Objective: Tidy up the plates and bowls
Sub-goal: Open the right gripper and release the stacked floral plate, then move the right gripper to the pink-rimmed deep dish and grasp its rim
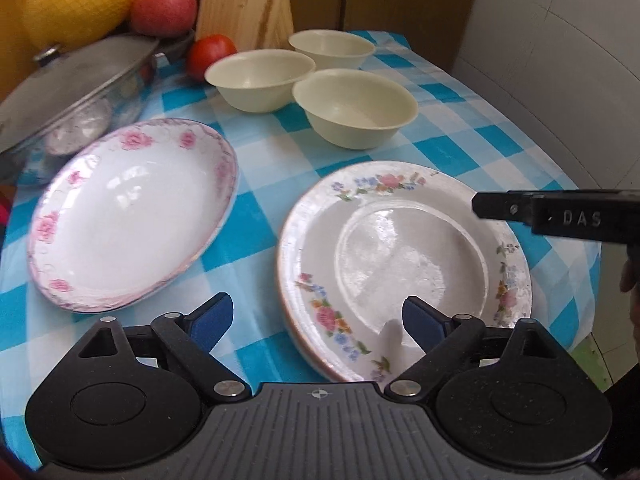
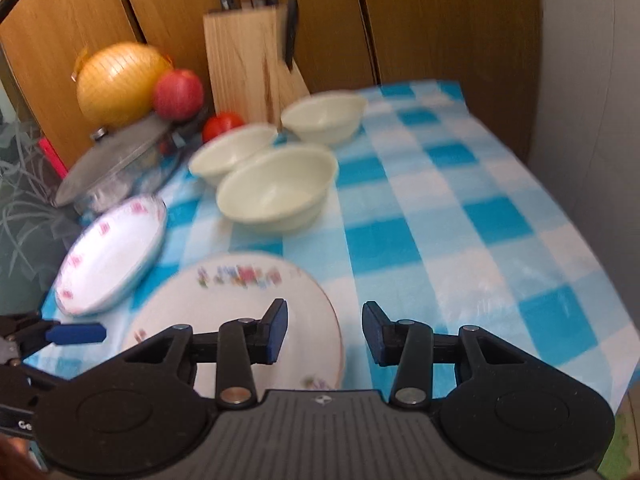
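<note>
"DAS" reads on the right gripper (image 2: 325,330) at 3 o'clock; both it and left gripper (image 1: 316,316) gape empty over flowered plate (image 1: 404,272)

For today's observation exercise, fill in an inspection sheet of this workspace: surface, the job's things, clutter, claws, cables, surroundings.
Surface: blue-and-white checked tablecloth.
Job's things: white oval dish with pink roses; round plate with mixed flowers, apparently stacked on another; three cream bowls, unstacked.
Clutter: lidded glass pot, red tomato, red apple, netted yellow pomelo, wooden knife block.
Claws: left claw open over the round plate's near rim; right claw open, holding nothing.
Cables: nothing seen.
Surroundings: wooden cabinet doors, pale wall.
</note>
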